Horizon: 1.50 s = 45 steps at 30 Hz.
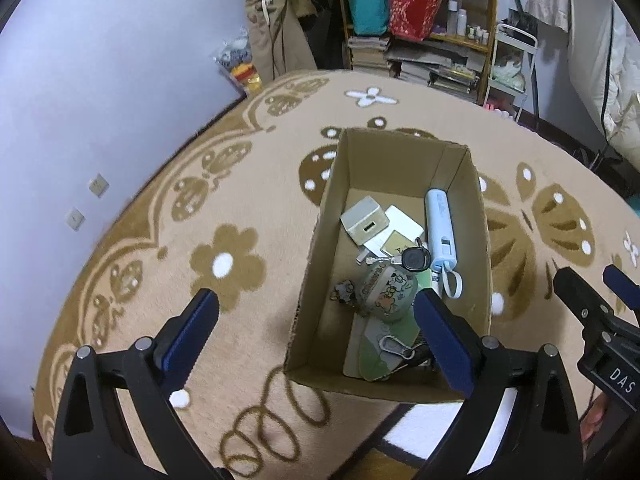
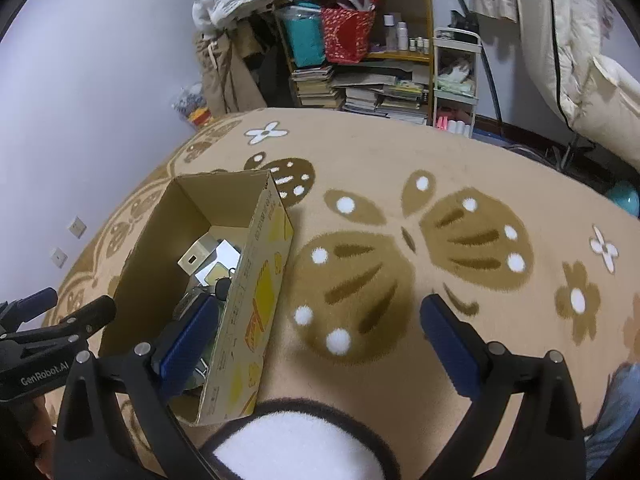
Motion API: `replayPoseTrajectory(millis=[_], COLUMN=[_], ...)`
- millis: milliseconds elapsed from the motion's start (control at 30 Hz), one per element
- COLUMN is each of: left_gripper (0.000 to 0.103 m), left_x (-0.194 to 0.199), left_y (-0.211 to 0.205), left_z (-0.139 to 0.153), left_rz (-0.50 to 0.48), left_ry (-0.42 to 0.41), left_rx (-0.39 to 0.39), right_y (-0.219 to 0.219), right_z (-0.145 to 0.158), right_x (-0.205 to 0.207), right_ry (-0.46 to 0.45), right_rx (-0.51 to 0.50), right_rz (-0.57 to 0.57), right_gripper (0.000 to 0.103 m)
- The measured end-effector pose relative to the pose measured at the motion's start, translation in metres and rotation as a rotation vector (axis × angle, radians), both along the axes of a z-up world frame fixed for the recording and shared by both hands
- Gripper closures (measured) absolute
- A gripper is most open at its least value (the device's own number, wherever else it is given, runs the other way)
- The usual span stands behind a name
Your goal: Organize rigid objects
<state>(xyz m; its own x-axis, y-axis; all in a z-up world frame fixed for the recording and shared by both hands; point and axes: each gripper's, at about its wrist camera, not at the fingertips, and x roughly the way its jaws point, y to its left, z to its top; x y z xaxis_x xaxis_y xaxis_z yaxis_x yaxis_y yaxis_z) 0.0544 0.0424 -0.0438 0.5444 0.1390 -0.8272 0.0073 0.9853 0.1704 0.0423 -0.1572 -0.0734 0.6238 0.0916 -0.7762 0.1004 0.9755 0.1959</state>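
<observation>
1. My left gripper [image 1: 316,320] hangs over the near end of the cardboard box [image 1: 320,248], fingers spread wide and holding nothing; one blue pad [image 1: 440,344] sits above the box's near inside corner, the other out over the rug [image 1: 180,240].
2. Only the left view looks straight down into the box: a pale blue power bank [image 1: 440,232] with a loop strap lies along its right wall, a cream charger block [image 1: 366,220] and a white card [image 1: 402,220] sit toward its far end, a black key fob [image 1: 416,259] lies at its middle.
3. Closer to me in the box: a rounded green pouch [image 1: 386,290] printed with cartoon animals, a small cartoon charm [image 1: 343,295] beside it, and a flat green card [image 1: 382,344] with a metal carabiner [image 1: 394,346] on top.
4. Only the right view shows the box's outer side [image 2: 256,304], printed in yellow; from here the contents are mostly hidden behind that wall.
5. My right gripper [image 2: 320,328] is also wide open and empty: left pad [image 2: 188,340] over the box's near end, right pad [image 2: 448,344] well out over the rug's brown butterfly pattern [image 2: 400,272].
6. Box is plain brown corrugated card, open-topped, flaps gone; rug is plush tan pile with brown flowers and white dots.
7. Beyond the box's far end, a wooden shelf [image 2: 400,36] crammed with books and bags.
</observation>
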Motion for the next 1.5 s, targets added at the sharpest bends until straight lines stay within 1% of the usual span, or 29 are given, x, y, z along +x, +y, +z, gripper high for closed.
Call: replayPoseTrajectory(millis=[67, 167, 267, 433, 500, 633, 733, 767, 833, 900, 967, 1067, 1167, 1367, 1500], left_gripper=[0.006, 0.006, 0.006, 0.006, 0.006, 0.006, 0.006, 0.006, 0.005, 0.005, 0.005, 0.005, 0.005, 0.005, 0.005], left_x=[-0.007, -0.016, -0.028, -0.050, -0.059, -0.075, -0.088, -0.094, -0.102, -0.110, -0.115, -0.122, -0.125, -0.126, -0.128], left_y=[0.000, 0.003, 0.003, 0.002, 0.000, -0.003, -0.003, -0.003, -0.003, -0.003, -0.003, -0.001, 0.001, 0.008, 0.008], left_z=[0.005, 0.014, 0.024, 0.043, 0.046, 0.048, 0.050, 0.053, 0.056, 0.058, 0.059, 0.057, 0.052, 0.049, 0.048], left_rz=[0.013, 0.013, 0.005, -0.010, -0.021, -0.018, -0.008, -0.003, 0.007, 0.008, -0.006, -0.002, 0.010, 0.032, 0.028], left_ry=[-0.027, -0.057, -0.103, -0.204, -0.220, -0.247, -0.285, -0.316, -0.354, -0.377, -0.380, -0.391, -0.381, -0.376, -0.386], left_rx=[0.016, -0.004, -0.013, -0.025, -0.033, -0.029, -0.013, 0.002, 0.028, 0.037, 0.028, 0.005, -0.003, -0.032, -0.039], right_y=[-0.001, 0.000, -0.002, -0.007, -0.008, -0.011, -0.011, -0.011, -0.010, -0.011, -0.013, -0.016, -0.012, -0.005, -0.007], right_z=[-0.002, -0.003, 0.000, 0.012, 0.020, 0.031, 0.035, 0.035, 0.035, 0.035, 0.035, 0.034, 0.033, 0.032, 0.031], right_x=[-0.006, -0.016, -0.030, -0.053, -0.064, -0.080, -0.090, -0.093, -0.098, -0.102, -0.106, -0.111, -0.115, -0.117, -0.117], right_ry=[0.007, 0.001, -0.027, -0.113, -0.166, -0.236, -0.266, -0.270, -0.275, -0.284, -0.296, -0.314, -0.338, -0.344, -0.345], right_rx=[0.002, 0.005, 0.020, 0.032, 0.027, 0.038, 0.020, 0.014, 0.012, 0.018, 0.034, 0.059, 0.032, -0.018, -0.019], right_rz=[-0.009, -0.010, -0.017, -0.024, -0.032, -0.048, -0.056, -0.058, -0.058, -0.058, -0.060, -0.067, -0.057, -0.037, -0.045], right_gripper=[0.000, 0.000, 0.000, 0.000, 0.000, 0.000, 0.000, 0.000, 0.000, 0.000, 0.000, 0.000, 0.000, 0.000, 0.000])
